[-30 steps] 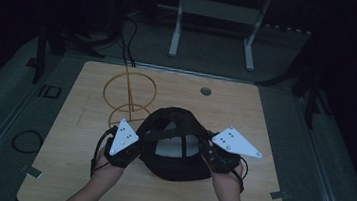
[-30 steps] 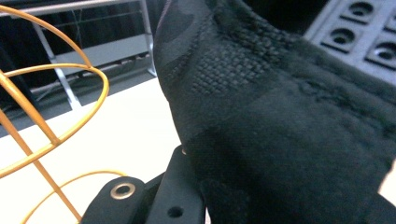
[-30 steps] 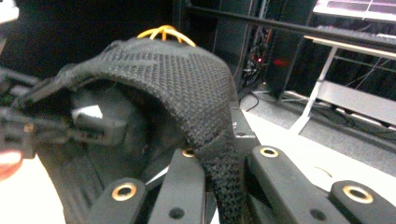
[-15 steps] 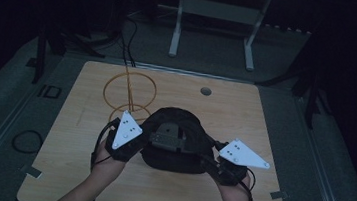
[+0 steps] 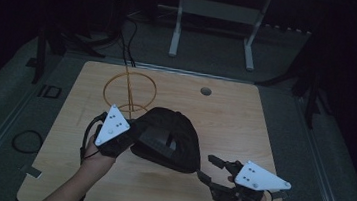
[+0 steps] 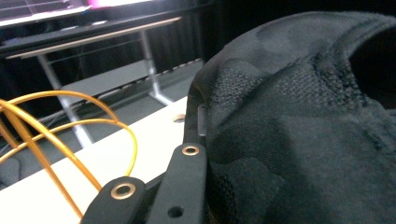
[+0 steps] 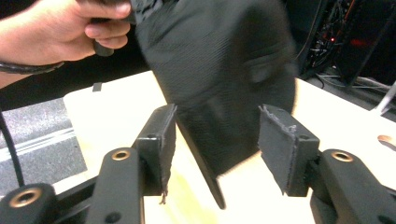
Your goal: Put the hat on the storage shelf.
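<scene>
A black cap [image 5: 167, 139] hangs just above the wooden table [image 5: 244, 122], left of centre. My left gripper [image 5: 130, 133] is shut on the cap's left edge; in the left gripper view the dark knit fabric [image 6: 303, 140] presses against one black jaw. My right gripper [image 5: 212, 169] stands open near the front right edge, a short way from the cap. In the right gripper view the cap [image 7: 219, 70] hangs beyond the open gripper [image 7: 215, 135], its stiff brim pointing down between the two pads without touching them. A hand [image 7: 60, 32] holds the other gripper there.
An orange wire hoop stand [image 5: 130, 89] rises just behind the left gripper and shows as orange wire [image 6: 70, 140] in the left gripper view. A round cable hole [image 5: 206, 91] lies at the table's back. A white desk frame [image 5: 215, 14] stands beyond; a cable loop [image 5: 26, 141] lies on the floor at left.
The right gripper has let go of the cap, opened, and drawn back toward the front right. The cap has turned over and stays with the left gripper.
</scene>
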Available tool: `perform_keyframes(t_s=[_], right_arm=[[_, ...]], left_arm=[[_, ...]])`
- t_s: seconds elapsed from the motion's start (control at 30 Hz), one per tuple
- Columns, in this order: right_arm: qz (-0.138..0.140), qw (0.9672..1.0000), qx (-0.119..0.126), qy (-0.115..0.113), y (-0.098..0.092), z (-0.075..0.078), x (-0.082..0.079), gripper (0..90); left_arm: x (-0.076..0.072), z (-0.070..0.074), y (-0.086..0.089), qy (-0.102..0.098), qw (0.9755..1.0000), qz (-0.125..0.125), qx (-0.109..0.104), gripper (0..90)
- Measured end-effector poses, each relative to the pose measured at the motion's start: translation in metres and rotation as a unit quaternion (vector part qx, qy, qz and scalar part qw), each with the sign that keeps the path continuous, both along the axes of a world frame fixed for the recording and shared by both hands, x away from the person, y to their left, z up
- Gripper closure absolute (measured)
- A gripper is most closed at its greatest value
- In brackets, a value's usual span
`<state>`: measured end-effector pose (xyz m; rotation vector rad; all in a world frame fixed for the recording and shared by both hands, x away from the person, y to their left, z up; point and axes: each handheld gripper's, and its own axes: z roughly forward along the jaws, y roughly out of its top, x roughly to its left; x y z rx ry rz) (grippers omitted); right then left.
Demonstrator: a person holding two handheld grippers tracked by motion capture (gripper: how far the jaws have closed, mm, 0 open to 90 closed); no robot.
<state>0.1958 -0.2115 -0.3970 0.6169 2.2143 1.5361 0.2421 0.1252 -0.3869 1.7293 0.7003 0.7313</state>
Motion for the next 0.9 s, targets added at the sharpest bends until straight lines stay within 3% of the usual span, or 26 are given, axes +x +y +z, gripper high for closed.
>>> perform_keyframes(t_s=[0.03, 0.13, 0.23, 0.3, 0.43, 0.47, 0.57, 0.7, 0.77, 0.87, 0.9], right_arm=[[0.0, 1.0, 0.0, 0.0, 0.0, 0.0, 0.0, 48.5], [-0.009, 0.9996, 0.005, -0.026, -0.012, 0.01, -0.001, 52.8], [-0.01, 0.9996, 0.006, -0.026, -0.013, 0.014, 0.003, 52.9], [-0.001, 0.9996, 0.004, -0.029, -0.011, 0.017, 0.005, 52.9], [0.02, 0.9992, -0.008, -0.035, 0.001, 0.019, 0.005, 53.6], [0.041, 0.9987, -0.007, -0.03, 0.007, 0.02, 0.005, 54.4], [0.064, 0.9975, -0.007, -0.03, 0.011, 0.021, 0.002, 55.2], [0.11, 0.9931, -0.013, -0.038, 0.018, 0.021, -0.005, 55.1], [0.12, 0.9917, -0.021, -0.04, 0.023, 0.02, -0.006, 54.1], [0.136, 0.9893, -0.031, -0.043, 0.032, 0.019, -0.007, 53.2], [0.136, 0.9893, -0.031, -0.043, 0.032, 0.019, -0.007, 53.2]], left_arm=[[-0.001, -0.002, 0.002, -0.004, 1.0, 0.001, 0.004, 88.9], [-0.002, -0.006, 0.009, -0.01, 0.9985, -0.053, -0.002, 88.8], [-0.004, -0.008, 0.012, -0.012, 0.9943, -0.106, 0.007, 88.7], [-0.006, -0.009, 0.013, -0.019, 0.989, -0.146, 0.015, 88.7], [-0.011, -0.01, 0.012, -0.022, 0.9761, -0.216, 0.017, 88.7], [-0.012, -0.01, 0.013, -0.022, 0.9741, -0.225, 0.016, 88.7], [-0.013, -0.012, 0.015, -0.023, 0.9686, -0.247, 0.01, 88.7], [-0.015, -0.013, 0.019, -0.023, 0.9586, -0.284, 0.001, 88.7], [-0.016, -0.013, 0.017, -0.024, 0.9542, -0.298, 0.001, 88.7], [-0.018, -0.013, 0.014, -0.026, 0.951, -0.308, 0.002, 88.7], [-0.018, -0.013, 0.014, -0.026, 0.951, -0.308, 0.002, 88.7]])
